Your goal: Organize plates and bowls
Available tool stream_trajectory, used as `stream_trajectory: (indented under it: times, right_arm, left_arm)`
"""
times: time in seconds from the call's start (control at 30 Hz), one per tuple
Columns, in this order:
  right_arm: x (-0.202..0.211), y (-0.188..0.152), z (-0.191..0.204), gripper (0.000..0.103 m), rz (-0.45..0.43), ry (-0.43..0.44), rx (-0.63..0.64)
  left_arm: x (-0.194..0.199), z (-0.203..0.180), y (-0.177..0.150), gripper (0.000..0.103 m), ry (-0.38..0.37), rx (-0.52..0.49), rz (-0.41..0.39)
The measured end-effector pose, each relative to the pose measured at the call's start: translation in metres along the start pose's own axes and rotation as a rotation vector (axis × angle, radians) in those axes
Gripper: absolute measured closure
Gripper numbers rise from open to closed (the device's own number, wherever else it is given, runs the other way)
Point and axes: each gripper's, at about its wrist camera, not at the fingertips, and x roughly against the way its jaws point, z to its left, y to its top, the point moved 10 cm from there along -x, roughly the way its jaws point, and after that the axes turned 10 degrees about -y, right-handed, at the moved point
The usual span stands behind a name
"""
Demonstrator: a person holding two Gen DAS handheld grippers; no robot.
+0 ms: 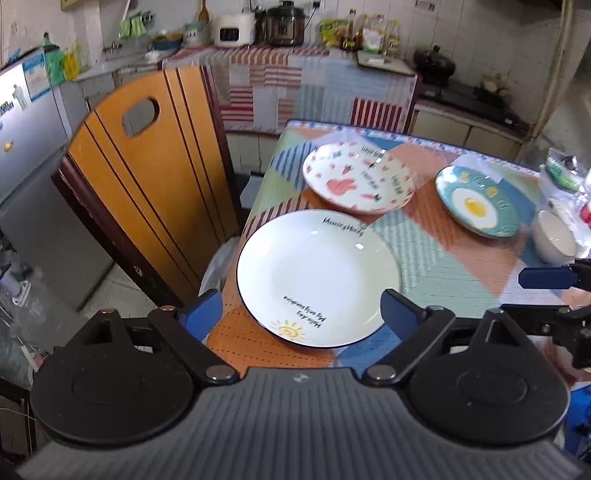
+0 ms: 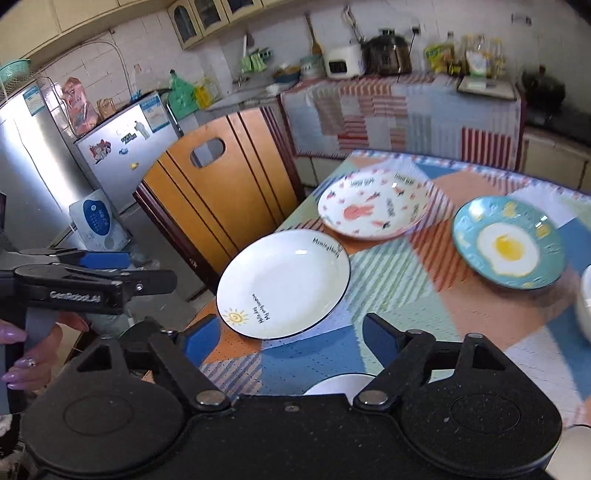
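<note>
Three plates lie on the patchwork tablecloth [image 1: 443,258]. A white plate with a sun drawing [image 1: 317,277] [image 2: 282,282] is nearest. A white plate with a pink rabbit [image 1: 360,179] [image 2: 375,208] lies behind it. A teal plate with a fried-egg picture [image 1: 478,201] [image 2: 509,242] is to the right. A white bowl [image 1: 554,236] [image 2: 583,299] stands at the right edge. My left gripper [image 1: 301,314] is open and empty, its fingers astride the sun plate's near rim. My right gripper [image 2: 282,338] is open and empty just in front of that plate. A white dish rim [image 2: 340,384] shows beneath it.
An orange wooden chair back [image 1: 147,177] [image 2: 221,192] stands against the table's left edge. A fridge [image 2: 40,158] stands further left. Kitchen counters with appliances and bottles [image 1: 280,26] run along the back wall. Packets and clutter [image 1: 565,173] sit at the table's far right.
</note>
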Motion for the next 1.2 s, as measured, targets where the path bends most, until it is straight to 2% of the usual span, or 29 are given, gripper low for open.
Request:
stream_trajectory:
  times: [0.03, 0.13, 0.23, 0.37, 0.47, 0.53, 0.6, 0.63, 0.7, 0.73, 0.9, 0.97, 1.1, 1.2]
  right_arm:
    - [-0.009, 0.000, 0.003, 0.017, 0.004, 0.019, 0.007]
    - [-0.040, 0.004, 0.002, 0.018, 0.023, 0.035, -0.003]
    - [-0.075, 0.006, -0.011, 0.020, 0.085, 0.030, -0.074]
    - [-0.114, 0.005, -0.033, 0.034, 0.170, 0.036, -0.224]
    - [-0.131, 0.002, -0.040, 0.042, 0.213, 0.045, -0.269]
    - [-0.140, -0.001, -0.042, 0.045, 0.239, 0.056, -0.294]
    - [-0.148, -0.001, -0.043, 0.048, 0.255, 0.061, -0.300]
    - [-0.151, -0.001, -0.042, 0.053, 0.259, 0.065, -0.297]
    - [-0.158, -0.001, -0.040, 0.066, 0.272, 0.073, -0.285]
    - [-0.160, -0.002, -0.038, 0.077, 0.285, 0.073, -0.273]
    - [-0.174, -0.004, -0.039, 0.088, 0.294, 0.067, -0.221]
    - [-0.180, -0.006, -0.042, 0.089, 0.304, 0.096, -0.254]
    - [-0.174, -0.005, -0.040, 0.088, 0.290, 0.102, -0.191]
    - [-0.161, -0.005, -0.047, 0.088, 0.285, 0.102, -0.190]
  left_arm:
    - [-0.012, 0.005, -0.003, 0.011, 0.007, 0.002, 0.020]
    - [-0.046, 0.019, -0.011, 0.011, -0.032, 0.037, 0.068]
    - [-0.071, 0.034, -0.018, 0.011, -0.048, 0.102, 0.098]
    - [-0.097, 0.049, -0.024, 0.019, -0.044, 0.093, 0.138]
    - [-0.112, 0.059, -0.028, 0.032, -0.057, 0.119, 0.169]
    - [-0.118, 0.065, -0.028, 0.036, -0.068, 0.131, 0.174]
    - [-0.123, 0.068, -0.030, 0.047, -0.074, 0.134, 0.180]
    - [-0.126, 0.068, -0.031, 0.051, -0.080, 0.136, 0.184]
    - [-0.130, 0.070, -0.035, 0.073, -0.082, 0.137, 0.202]
    - [-0.132, 0.071, -0.038, 0.079, -0.068, 0.125, 0.210]
    - [-0.133, 0.072, -0.038, 0.079, -0.066, 0.140, 0.176]
    - [-0.134, 0.073, -0.038, 0.079, -0.069, 0.159, 0.174]
    - [-0.129, 0.067, -0.039, 0.080, -0.076, 0.150, 0.189]
    - [-0.123, 0.053, -0.038, 0.080, -0.106, 0.134, 0.189]
